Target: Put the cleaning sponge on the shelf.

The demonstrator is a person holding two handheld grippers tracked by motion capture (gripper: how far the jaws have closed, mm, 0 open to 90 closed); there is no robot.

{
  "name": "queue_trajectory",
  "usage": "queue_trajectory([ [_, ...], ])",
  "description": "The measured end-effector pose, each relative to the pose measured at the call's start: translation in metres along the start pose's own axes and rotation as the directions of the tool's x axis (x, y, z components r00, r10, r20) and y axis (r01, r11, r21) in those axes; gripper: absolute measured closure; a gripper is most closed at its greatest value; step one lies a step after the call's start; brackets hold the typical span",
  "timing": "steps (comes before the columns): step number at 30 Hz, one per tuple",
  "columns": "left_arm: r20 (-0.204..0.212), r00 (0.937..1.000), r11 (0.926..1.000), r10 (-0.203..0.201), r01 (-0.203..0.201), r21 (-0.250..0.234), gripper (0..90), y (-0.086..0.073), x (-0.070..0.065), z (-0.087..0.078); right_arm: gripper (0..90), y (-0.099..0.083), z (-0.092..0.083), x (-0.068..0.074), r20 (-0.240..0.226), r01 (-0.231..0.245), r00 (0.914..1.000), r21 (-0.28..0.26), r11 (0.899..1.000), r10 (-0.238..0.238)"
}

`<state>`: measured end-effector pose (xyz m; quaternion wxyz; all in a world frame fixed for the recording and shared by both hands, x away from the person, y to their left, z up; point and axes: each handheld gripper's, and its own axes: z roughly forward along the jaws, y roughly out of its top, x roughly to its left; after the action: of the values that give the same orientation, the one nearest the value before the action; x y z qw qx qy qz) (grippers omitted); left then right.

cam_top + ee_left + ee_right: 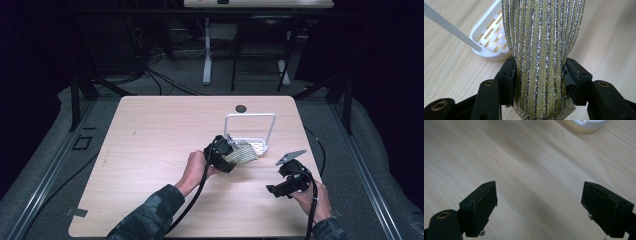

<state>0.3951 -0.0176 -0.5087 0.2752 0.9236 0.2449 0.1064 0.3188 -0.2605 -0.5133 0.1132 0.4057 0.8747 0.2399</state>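
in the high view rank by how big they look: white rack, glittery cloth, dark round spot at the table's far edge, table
1. table
2. white rack, counting its tall handle loop
3. glittery cloth, held in the left hand-held gripper and partly hidden by it, so unsure against the rack
4. dark round spot

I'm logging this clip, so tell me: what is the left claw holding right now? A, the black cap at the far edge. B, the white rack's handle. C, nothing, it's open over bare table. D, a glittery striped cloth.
D: in the left gripper view the left claw is shut on the cloth, with the white rack just behind it; the right claw is open and empty.
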Motion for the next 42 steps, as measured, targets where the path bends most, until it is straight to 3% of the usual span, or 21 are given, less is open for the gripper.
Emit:
queue_trajectory([
  [6,-0.024,0.9981,0.9984,-0.057,0.057,-0.005,48.7,0.009,0.0,0.009,12.7,0.0,0.001,0.0,0.0,0.002,1.0,-0.001,1.0,-0.002],
  [12,-0.053,0.9955,0.9969,-0.079,0.079,-0.002,48.6,0.019,0.0,0.017,12.7,0.0,0.001,0.0,-0.001,0.004,1.0,-0.001,1.0,-0.004],
  [23,-0.095,0.9917,0.9959,-0.086,0.088,0.018,47.4,0.031,0.002,0.033,12.6,0.0,0.001,0.001,-0.01,0.007,0.9999,-0.002,1.0,-0.007],
  [42,-0.169,0.9781,0.9906,-0.121,0.13,0.042,45.8,0.044,0.003,0.056,12.6,0.0,0.001,0.003,-0.012,0.015,0.9998,-0.001,1.0,-0.015],
])
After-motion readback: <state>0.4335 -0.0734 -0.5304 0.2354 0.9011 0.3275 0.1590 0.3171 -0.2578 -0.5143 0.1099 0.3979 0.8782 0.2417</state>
